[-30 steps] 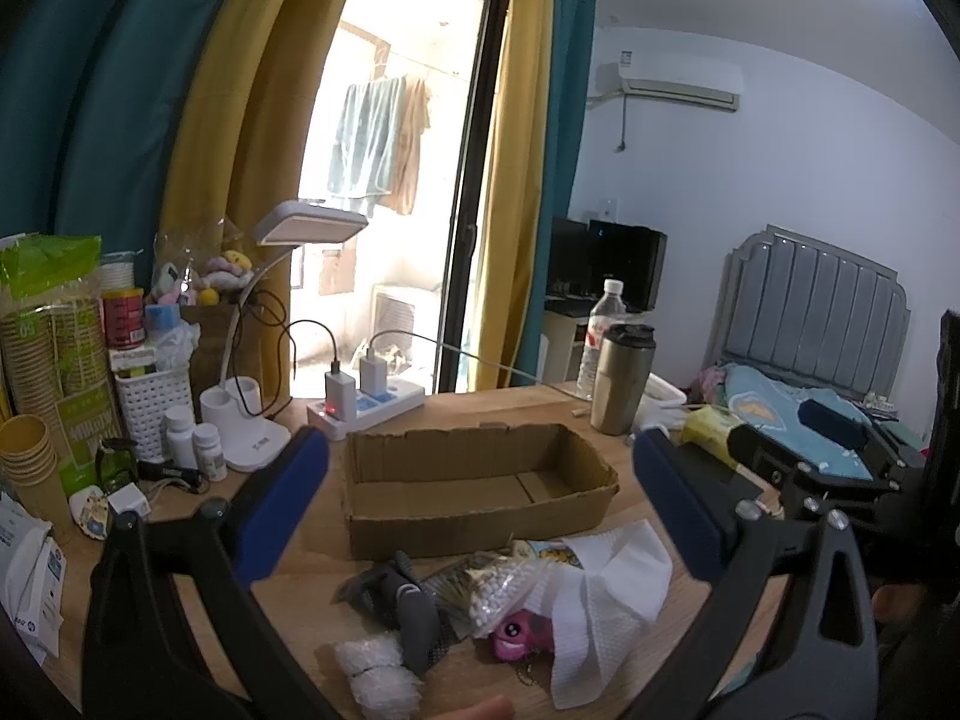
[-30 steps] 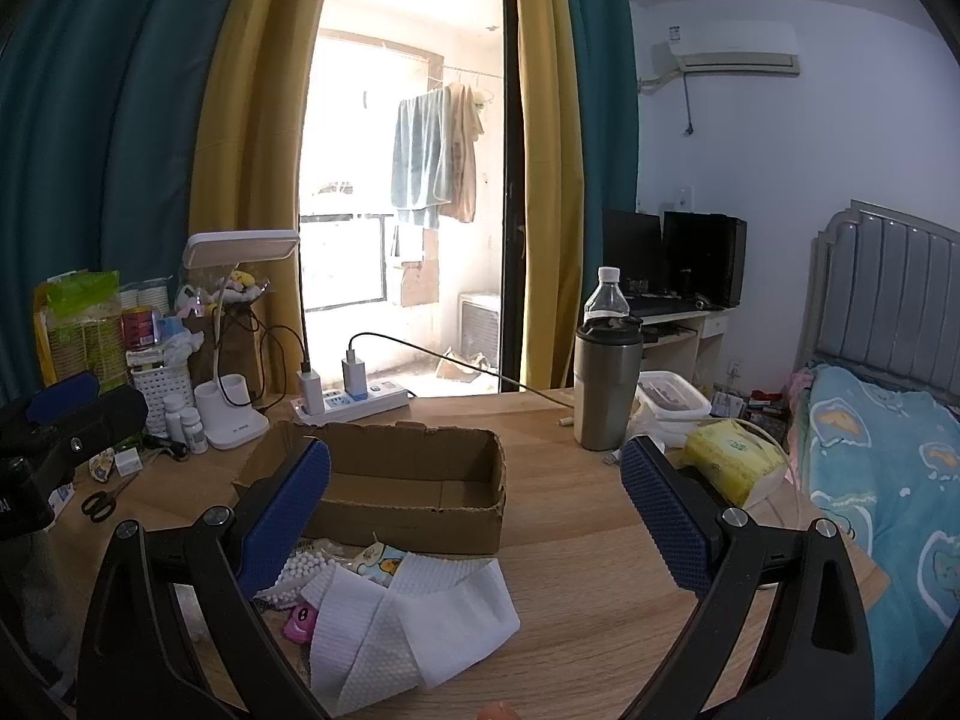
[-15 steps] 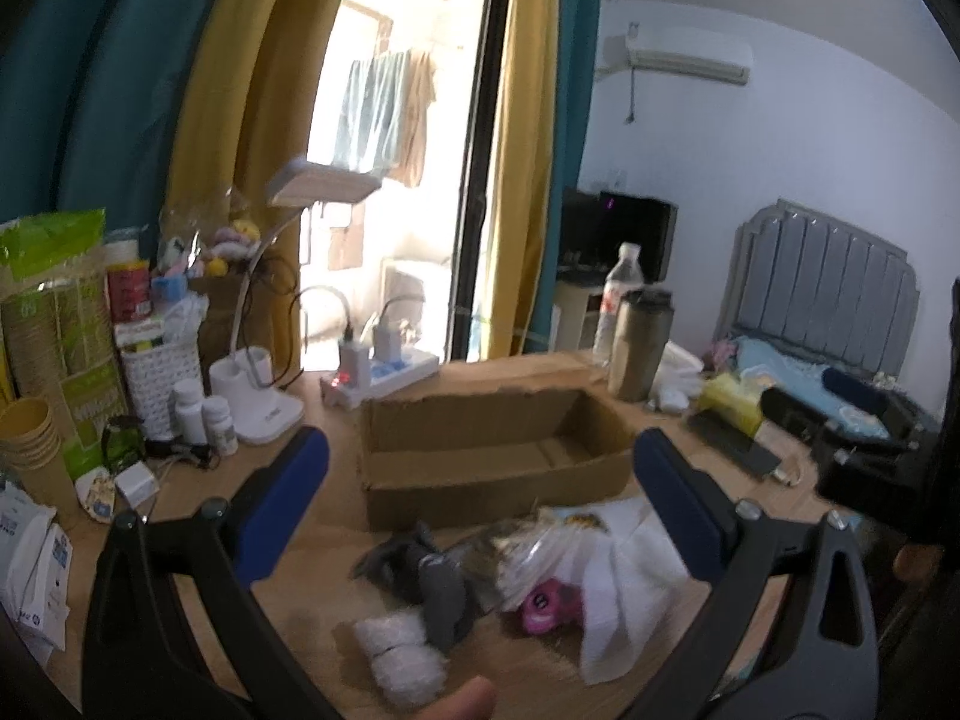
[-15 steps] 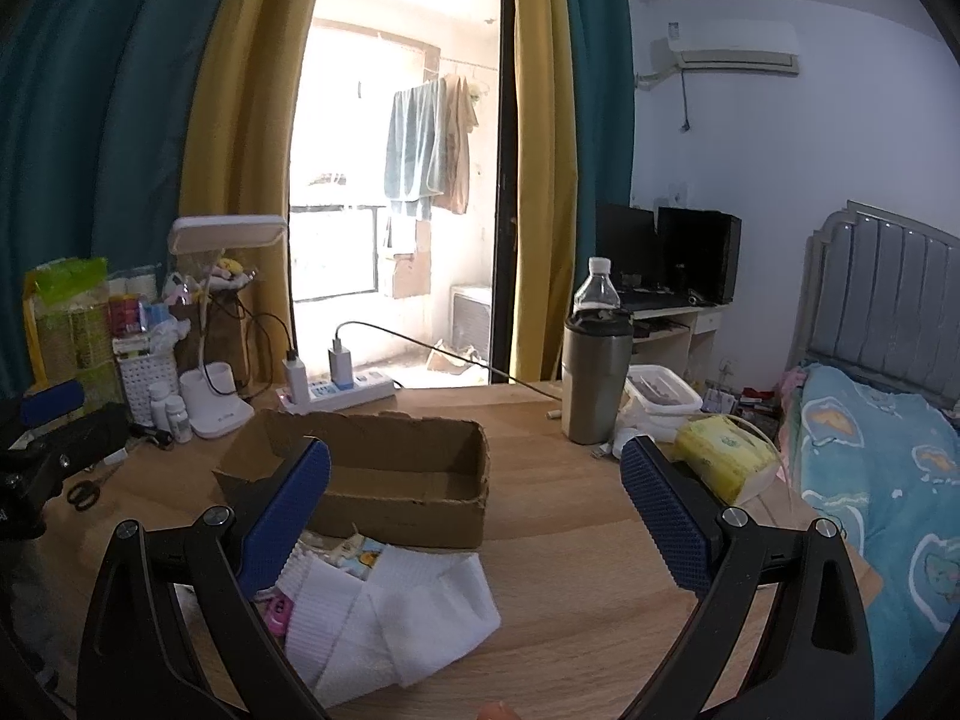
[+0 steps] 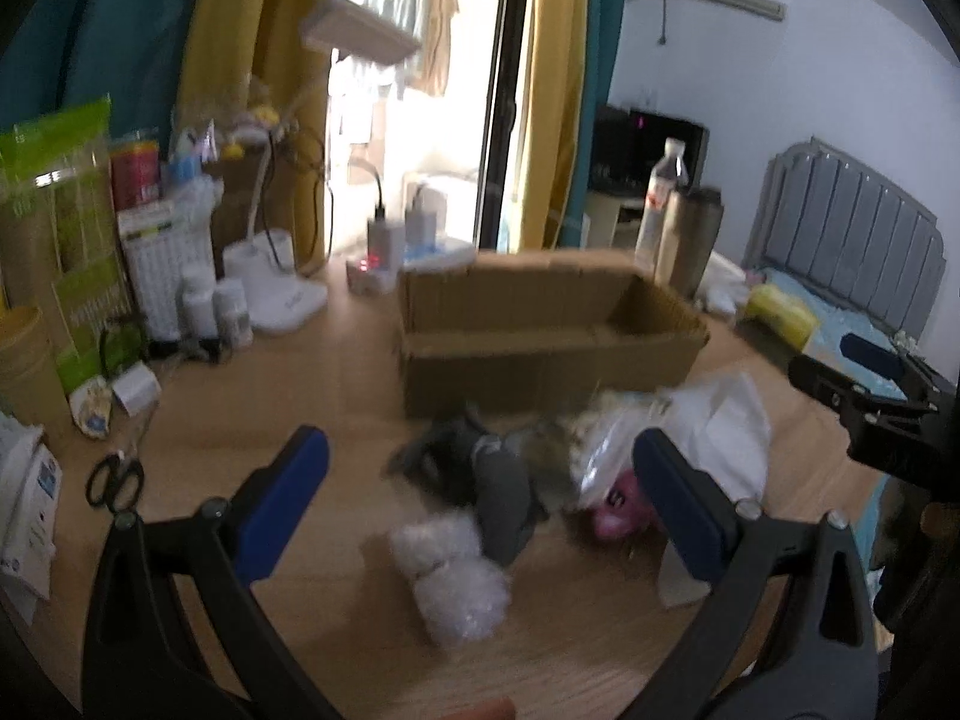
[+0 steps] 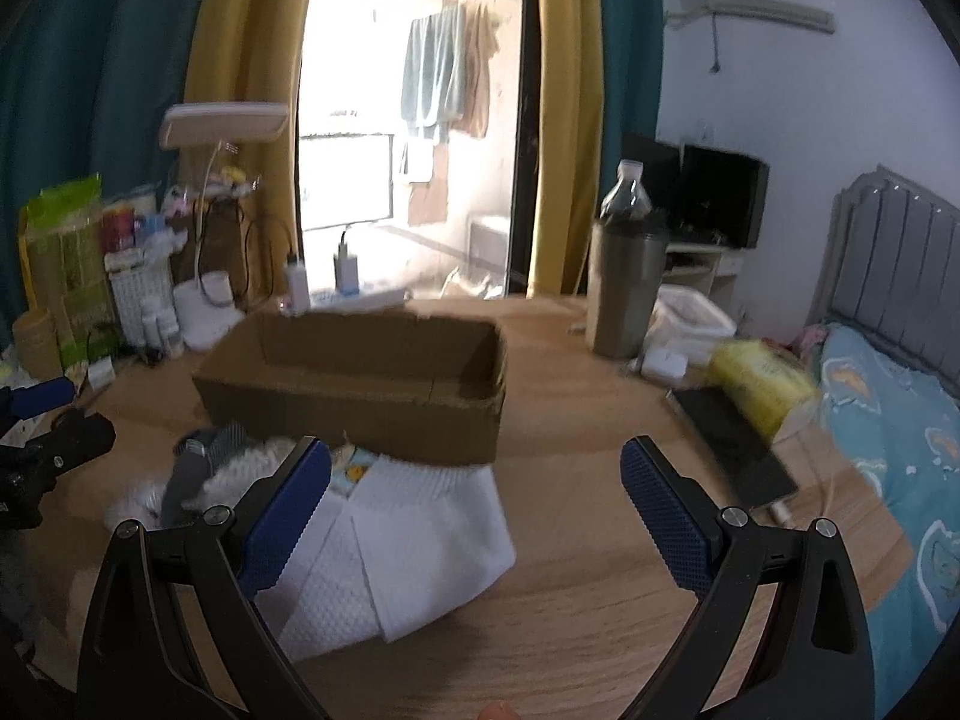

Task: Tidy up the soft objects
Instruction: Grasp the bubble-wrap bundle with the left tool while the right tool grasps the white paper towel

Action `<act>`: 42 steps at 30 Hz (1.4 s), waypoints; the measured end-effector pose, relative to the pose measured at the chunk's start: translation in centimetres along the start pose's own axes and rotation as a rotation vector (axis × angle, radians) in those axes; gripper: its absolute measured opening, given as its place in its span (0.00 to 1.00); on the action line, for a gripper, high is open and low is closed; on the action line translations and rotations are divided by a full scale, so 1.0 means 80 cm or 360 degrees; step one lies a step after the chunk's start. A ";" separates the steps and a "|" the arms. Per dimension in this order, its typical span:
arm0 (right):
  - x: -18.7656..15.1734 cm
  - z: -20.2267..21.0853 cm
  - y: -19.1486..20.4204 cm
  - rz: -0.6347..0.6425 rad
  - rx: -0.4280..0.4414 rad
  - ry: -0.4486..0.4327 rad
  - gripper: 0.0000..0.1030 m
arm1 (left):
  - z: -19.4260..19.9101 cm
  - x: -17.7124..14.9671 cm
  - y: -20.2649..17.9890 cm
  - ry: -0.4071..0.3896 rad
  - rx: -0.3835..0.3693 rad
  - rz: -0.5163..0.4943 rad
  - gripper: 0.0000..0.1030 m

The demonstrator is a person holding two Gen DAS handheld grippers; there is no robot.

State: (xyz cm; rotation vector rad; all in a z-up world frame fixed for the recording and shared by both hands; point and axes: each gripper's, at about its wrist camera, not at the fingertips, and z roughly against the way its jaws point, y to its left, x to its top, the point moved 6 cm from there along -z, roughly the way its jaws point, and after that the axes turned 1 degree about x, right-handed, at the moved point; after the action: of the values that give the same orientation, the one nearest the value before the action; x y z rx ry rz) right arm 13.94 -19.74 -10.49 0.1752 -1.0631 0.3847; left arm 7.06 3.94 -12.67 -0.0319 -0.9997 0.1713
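In the lower part of the left wrist view the left gripper [image 5: 480, 498] hangs over the wooden table [image 5: 312, 396] with its blue pads spread wide and nothing between them; the right gripper [image 6: 474, 510] in its own view is likewise wide open and empty. Nearest the left gripper, low and centre in the frame, lies a white fluffy bundle [image 5: 447, 576], which looks very light and squashy, so a pinch across its narrow waist between the two puffs would probably hold best. Just above it a grey sock-like cloth [image 5: 501, 492] lies limp and partly touching the bundle; it should drape when lifted and is best taken at a bunched fold. To the right of that sit a crinkly clear bag [image 5: 606, 438] (likely slippery, and its contents are too blurred to name) and a small pink item [image 5: 612, 510] half under it. In the right wrist view a folded white towel [image 6: 390, 558] fills the lower centre, partly behind the left pad; it is soft and floppy, and gripping through several layers at a folded edge should keep it from unfolding. Beyond the pile, mid-frame in both views, stands the open cardboard box [image 5: 540, 324], seemingly empty and the probable place for these things.
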 end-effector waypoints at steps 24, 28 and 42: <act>-0.059 -0.060 0.010 -0.0016 0.0174 0.0338 0.86 | -0.042 -0.069 0.039 0.0345 0.0002 0.0165 0.60; -0.065 -0.067 0.012 -0.0029 0.0195 0.0392 0.76 | -0.045 -0.074 0.035 0.0380 -0.0032 0.0178 0.55; -0.053 -0.052 0.021 0.0035 0.0251 0.0313 0.17 | -0.038 -0.072 0.029 0.0376 -0.0092 0.0190 0.35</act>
State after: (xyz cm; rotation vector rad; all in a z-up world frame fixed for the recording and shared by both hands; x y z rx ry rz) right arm 14.88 -17.80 -16.28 0.2613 -0.8415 0.4960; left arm 6.22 5.45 -19.38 -0.1614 -0.7666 0.2420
